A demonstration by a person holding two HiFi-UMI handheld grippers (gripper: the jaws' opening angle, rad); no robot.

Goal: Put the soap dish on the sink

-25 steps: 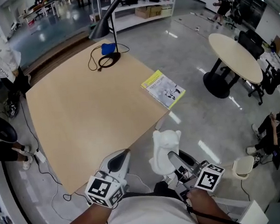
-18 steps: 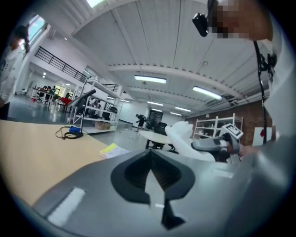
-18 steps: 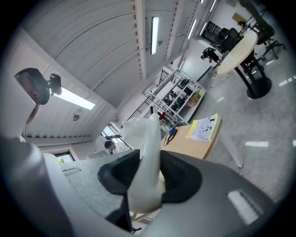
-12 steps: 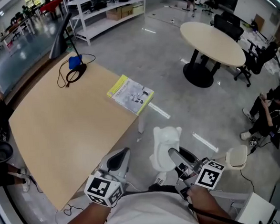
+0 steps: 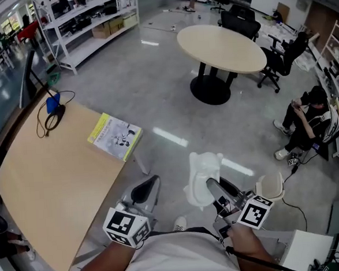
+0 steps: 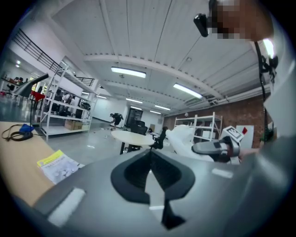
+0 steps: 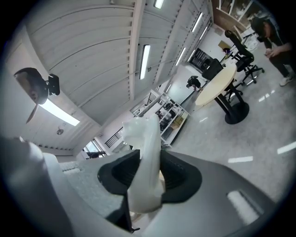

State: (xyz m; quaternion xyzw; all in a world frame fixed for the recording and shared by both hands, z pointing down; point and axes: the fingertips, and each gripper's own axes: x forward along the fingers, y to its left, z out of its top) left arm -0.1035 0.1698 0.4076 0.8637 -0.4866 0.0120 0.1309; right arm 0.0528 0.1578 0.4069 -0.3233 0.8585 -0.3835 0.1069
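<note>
Polished grey floor (image 5: 155,98) lies open at frame centre. Low centre, the white soap dish (image 5: 204,171) stands clamped in the right gripper (image 5: 212,186), apparently by its lower edge. The left gripper (image 5: 146,193), jaws together and empty, hangs beside the edge of the wooden table (image 5: 40,187) at left; a round table (image 5: 221,47) stands upper right.

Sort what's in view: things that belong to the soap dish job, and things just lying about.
Job: soap dish, clamped in the right gripper; no sink in view.
Lying about: booklet and lamp on the wooden table; round table; shelving.
</note>
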